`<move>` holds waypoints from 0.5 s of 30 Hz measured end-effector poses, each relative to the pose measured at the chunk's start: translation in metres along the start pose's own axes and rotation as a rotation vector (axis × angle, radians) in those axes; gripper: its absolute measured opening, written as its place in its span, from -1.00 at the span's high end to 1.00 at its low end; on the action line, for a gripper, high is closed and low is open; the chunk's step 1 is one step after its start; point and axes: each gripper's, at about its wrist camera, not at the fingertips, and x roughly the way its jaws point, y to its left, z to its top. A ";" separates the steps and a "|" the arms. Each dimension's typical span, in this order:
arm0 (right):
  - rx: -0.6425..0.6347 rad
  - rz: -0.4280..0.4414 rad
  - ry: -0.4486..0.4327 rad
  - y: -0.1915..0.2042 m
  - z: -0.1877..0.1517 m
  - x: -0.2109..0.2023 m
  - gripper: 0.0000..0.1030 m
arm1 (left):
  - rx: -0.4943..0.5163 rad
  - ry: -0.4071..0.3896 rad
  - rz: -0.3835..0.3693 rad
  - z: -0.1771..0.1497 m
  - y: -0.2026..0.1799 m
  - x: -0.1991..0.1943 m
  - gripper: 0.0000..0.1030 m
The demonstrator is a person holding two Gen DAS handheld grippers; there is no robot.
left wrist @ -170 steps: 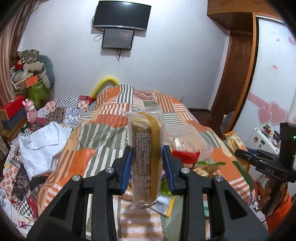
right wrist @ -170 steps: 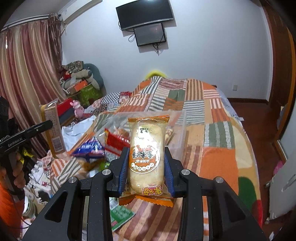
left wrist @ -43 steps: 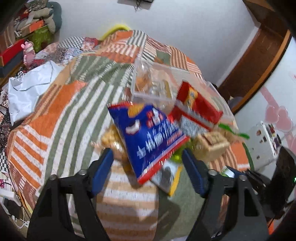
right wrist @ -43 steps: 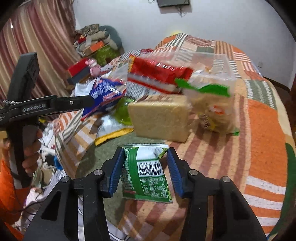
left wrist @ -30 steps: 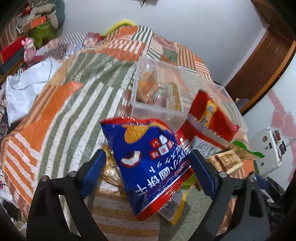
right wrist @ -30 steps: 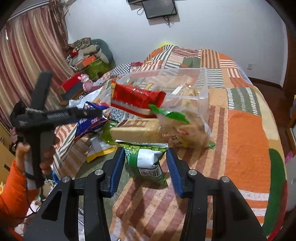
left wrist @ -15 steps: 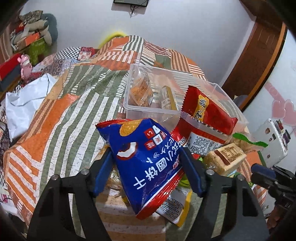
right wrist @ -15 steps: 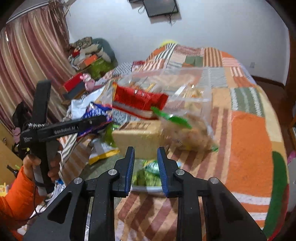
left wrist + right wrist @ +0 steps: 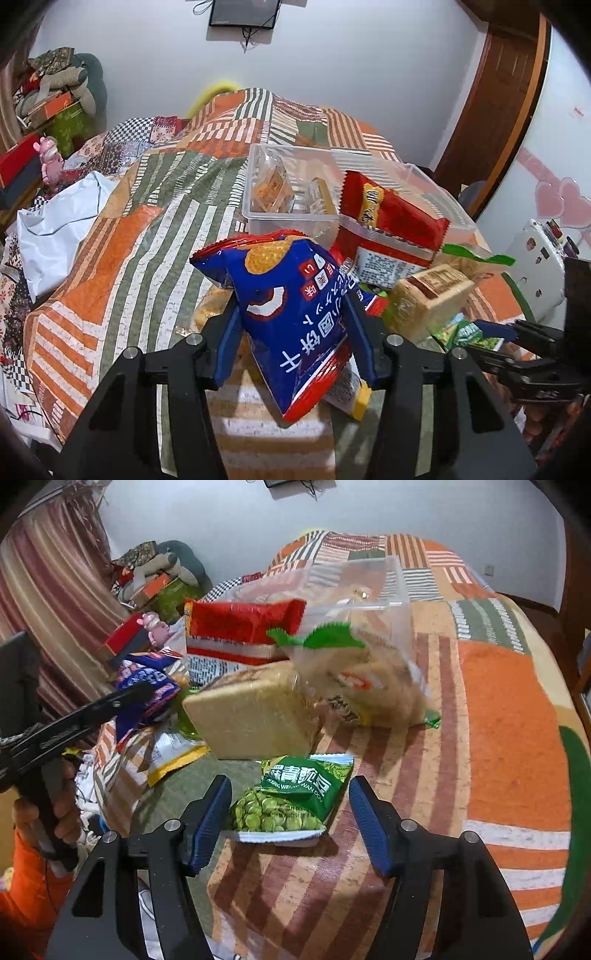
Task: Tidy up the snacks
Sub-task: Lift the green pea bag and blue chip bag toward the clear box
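Your work surface is a bed covered with a patchwork quilt (image 9: pixel 122 236) of orange, green and white striped blocks, below a white wall. A clear rigid plastic bin (image 9: pixel 291 218) sits mid-bed with wrapped snacks inside. Against its near wall leans a glossy red bag (image 9: pixel 388 225); beside that lie a tan block in clear film (image 9: pixel 251 716) and a crinkled clear bag with a green top (image 9: pixel 362 679). Your left gripper (image 9: pixel 295 325) has just been closing and now pinches the puffy blue foil bag (image 9: pixel 291 314), both blue pads pressed into its sides, the bag tilted. Your right gripper (image 9: pixel 291 819) has just been opening; its jaws stand spread either side of the flat green pea packet (image 9: pixel 291 797), which lies on the quilt between them, pads clear of it.
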 end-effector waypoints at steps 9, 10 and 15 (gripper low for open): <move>-0.058 -0.036 -0.004 -0.001 0.000 0.005 0.15 | 0.008 -0.044 -0.034 -0.004 -0.009 -0.025 0.00; -0.048 -0.029 -0.009 -0.003 -0.001 0.002 0.19 | 0.010 -0.049 -0.036 -0.004 -0.011 -0.028 0.00; -0.046 -0.018 -0.033 -0.003 -0.003 -0.016 0.26 | 0.019 -0.083 -0.041 0.002 -0.015 -0.040 0.00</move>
